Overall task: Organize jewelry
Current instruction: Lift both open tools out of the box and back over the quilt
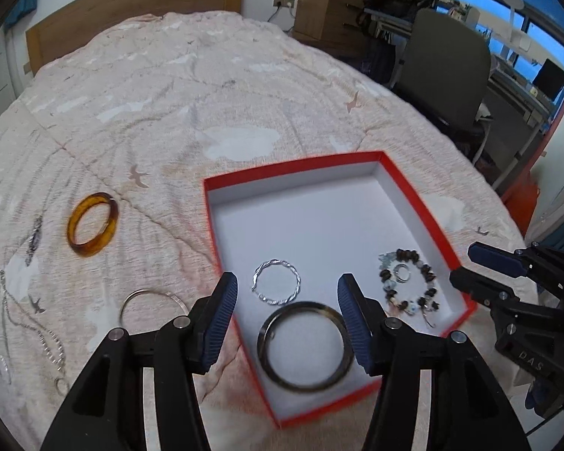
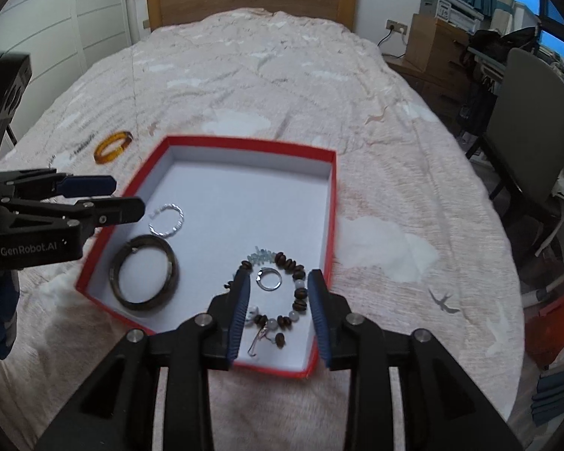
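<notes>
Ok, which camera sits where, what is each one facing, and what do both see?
Left wrist: on the left gripper, looking down over the red box, dark bangle beneath; right gripper at its right edge.
Right wrist: on the right gripper, above the beaded bracelet; left gripper enters left.
Shared: box, bangle, amber bangle, bed.

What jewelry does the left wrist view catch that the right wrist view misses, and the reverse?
Only the left wrist view shows the thin silver bangle and the silver chains lying on the bedspread left of the red box.

Only the right wrist view shows nothing extra in jewelry; it just gives the beaded bracelet and the small silver ring inside it more clearly.

Both show the amber bangle outside the box, and the dark bangle and twisted silver bangle inside. The left gripper and right gripper are empty.
</notes>
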`<move>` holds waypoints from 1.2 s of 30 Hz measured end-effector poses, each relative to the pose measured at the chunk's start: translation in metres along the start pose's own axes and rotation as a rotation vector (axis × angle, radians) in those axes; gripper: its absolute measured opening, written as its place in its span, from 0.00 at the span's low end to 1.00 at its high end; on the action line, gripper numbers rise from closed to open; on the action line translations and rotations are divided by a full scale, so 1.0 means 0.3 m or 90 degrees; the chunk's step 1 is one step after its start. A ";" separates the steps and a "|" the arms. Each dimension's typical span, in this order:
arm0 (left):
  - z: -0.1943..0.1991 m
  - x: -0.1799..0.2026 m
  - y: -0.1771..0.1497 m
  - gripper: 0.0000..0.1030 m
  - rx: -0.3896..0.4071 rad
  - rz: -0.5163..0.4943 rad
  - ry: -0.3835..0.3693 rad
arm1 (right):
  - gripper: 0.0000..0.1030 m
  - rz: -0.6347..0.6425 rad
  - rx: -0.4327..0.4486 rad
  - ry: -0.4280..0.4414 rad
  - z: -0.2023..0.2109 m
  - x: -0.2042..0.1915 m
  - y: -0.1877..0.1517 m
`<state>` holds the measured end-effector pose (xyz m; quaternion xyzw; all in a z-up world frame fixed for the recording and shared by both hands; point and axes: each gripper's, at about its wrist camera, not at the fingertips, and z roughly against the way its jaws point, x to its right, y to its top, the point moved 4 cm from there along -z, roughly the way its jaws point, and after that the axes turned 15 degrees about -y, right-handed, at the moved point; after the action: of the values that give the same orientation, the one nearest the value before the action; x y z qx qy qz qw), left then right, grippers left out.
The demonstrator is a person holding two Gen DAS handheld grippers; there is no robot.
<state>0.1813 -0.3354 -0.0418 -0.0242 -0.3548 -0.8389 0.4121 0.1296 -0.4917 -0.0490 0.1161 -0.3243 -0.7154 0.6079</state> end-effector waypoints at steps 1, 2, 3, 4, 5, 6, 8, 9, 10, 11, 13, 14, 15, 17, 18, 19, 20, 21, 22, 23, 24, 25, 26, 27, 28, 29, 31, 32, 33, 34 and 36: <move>0.025 0.000 -0.005 0.53 0.002 0.003 -0.001 | 0.30 -0.006 0.006 -0.003 0.026 0.001 0.002; 0.066 -0.005 -0.021 0.53 0.007 0.006 -0.002 | 0.30 -0.012 0.014 -0.003 0.065 0.000 0.006; 0.101 -0.013 -0.035 0.53 0.013 0.009 0.001 | 0.30 -0.016 0.020 -0.002 0.092 -0.004 0.007; 0.151 -0.025 -0.057 0.53 0.018 0.013 0.007 | 0.30 -0.021 0.029 0.001 0.127 -0.012 0.008; 0.188 -0.033 -0.071 0.53 0.020 0.013 0.012 | 0.30 -0.025 0.034 0.005 0.148 -0.018 0.012; 0.225 -0.042 -0.090 0.53 0.021 0.014 0.020 | 0.30 -0.032 0.043 0.009 0.183 -0.030 0.014; 0.315 -0.076 -0.139 0.54 0.024 0.017 0.045 | 0.30 -0.043 0.059 0.019 0.249 -0.060 0.015; 0.365 -0.099 -0.167 0.56 0.030 0.020 0.060 | 0.30 -0.046 0.066 0.022 0.275 -0.074 0.017; 0.397 -0.113 -0.184 0.57 0.034 0.024 0.070 | 0.30 -0.051 0.075 0.026 0.308 -0.093 0.018; 0.454 -0.142 -0.216 0.59 0.044 0.033 0.083 | 0.30 -0.054 0.079 0.029 0.330 -0.105 0.015; 0.530 -0.188 -0.262 0.61 0.056 0.048 0.102 | 0.30 -0.059 0.092 0.040 0.392 -0.144 0.010; 0.576 -0.215 -0.290 0.61 0.064 0.056 0.113 | 0.30 -0.060 0.097 0.045 0.417 -0.165 0.008; 0.611 -0.240 -0.312 0.61 0.069 0.062 0.125 | 0.30 -0.059 0.101 0.047 0.438 -0.181 0.007; 0.698 -0.294 -0.370 0.61 0.086 0.083 0.144 | 0.30 -0.055 0.111 0.053 0.485 -0.220 0.005; 0.743 -0.324 -0.398 0.61 0.094 0.095 0.152 | 0.30 -0.053 0.114 0.055 0.504 -0.236 0.002; 0.773 -0.337 -0.420 0.61 0.098 0.101 0.160 | 0.30 -0.048 0.119 0.056 0.527 -0.259 0.001; 0.807 -0.359 -0.444 0.61 0.105 0.110 0.170 | 0.30 -0.045 0.122 0.057 0.542 -0.275 -0.001; 0.839 -0.379 -0.468 0.61 0.111 0.118 0.176 | 0.30 -0.042 0.125 0.059 0.563 -0.297 -0.002; 0.860 -0.392 -0.485 0.61 0.115 0.124 0.178 | 0.30 -0.039 0.127 0.062 0.577 -0.314 -0.003; 0.886 -0.409 -0.509 0.61 0.120 0.131 0.183 | 0.30 -0.032 0.131 0.065 0.596 -0.340 -0.003; 0.905 -0.425 -0.527 0.61 0.121 0.135 0.189 | 0.30 -0.026 0.133 0.067 0.610 -0.360 -0.006; 0.921 -0.439 -0.548 0.61 0.122 0.139 0.196 | 0.30 -0.022 0.134 0.069 0.618 -0.376 -0.007; 0.934 -0.454 -0.570 0.61 0.123 0.145 0.201 | 0.30 -0.016 0.135 0.074 0.627 -0.401 -0.008; 0.942 -0.468 -0.587 0.61 0.124 0.152 0.203 | 0.30 -0.010 0.134 0.079 0.631 -0.421 -0.009; 0.952 -0.479 -0.604 0.61 0.125 0.159 0.204 | 0.30 -0.006 0.134 0.081 0.633 -0.436 -0.010; 0.956 -0.494 -0.620 0.61 0.126 0.169 0.206 | 0.30 0.001 0.133 0.086 0.633 -0.456 -0.012; 0.955 -0.521 -0.644 0.61 0.126 0.185 0.211 | 0.30 0.014 0.125 0.097 0.621 -0.498 -0.017; 0.950 -0.534 -0.656 0.61 0.126 0.194 0.212 | 0.30 0.018 0.122 0.102 0.611 -0.515 -0.018; 0.942 -0.546 -0.667 0.61 0.126 0.203 0.209 | 0.30 0.020 0.118 0.105 0.601 -0.525 -0.019; 0.938 -0.554 -0.674 0.61 0.125 0.208 0.207 | 0.30 0.024 0.114 0.111 0.587 -0.542 -0.019; 0.914 -0.570 -0.682 0.61 0.119 0.212 0.208 | 0.30 0.034 0.105 0.119 0.556 -0.567 -0.019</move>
<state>0.0800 0.0323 -0.0117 0.0918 -0.3502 -0.7157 0.5972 0.0714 -0.2767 0.0359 0.2232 -0.3273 -0.6561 0.6423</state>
